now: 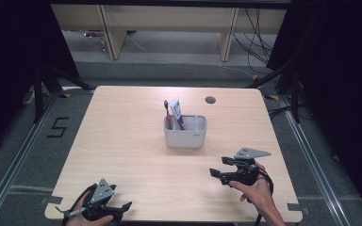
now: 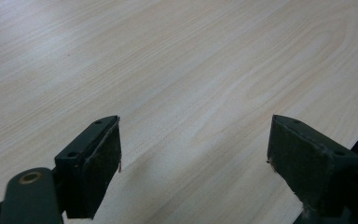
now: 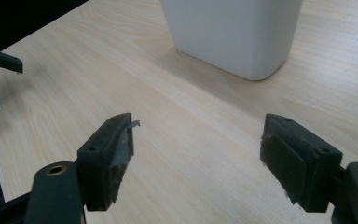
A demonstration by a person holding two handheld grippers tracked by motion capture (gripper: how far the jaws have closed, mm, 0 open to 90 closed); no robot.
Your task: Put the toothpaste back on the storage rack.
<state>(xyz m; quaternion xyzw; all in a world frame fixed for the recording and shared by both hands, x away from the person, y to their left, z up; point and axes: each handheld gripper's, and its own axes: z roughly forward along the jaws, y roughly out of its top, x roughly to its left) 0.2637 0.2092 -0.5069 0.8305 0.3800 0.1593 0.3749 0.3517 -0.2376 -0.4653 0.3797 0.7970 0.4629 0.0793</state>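
Note:
A white compartmented holder stands upright near the middle of the wooden table. A toothbrush and a pink-and-white tube stick out of its left compartment. My left gripper rests at the table's front left corner, open, with bare wood between its jaws. My right gripper hovers front right of the holder, pointing left, open and holding nothing. In the right gripper view the holder's wall rises just ahead, and the left gripper's fingertips show at the far left edge.
A round cable hole sits in the table's far right part. Black curtains flank both sides, and a stand's legs are at the left. A floor mark "5" lies left of the table. Wooden furniture and cables are beyond the far edge.

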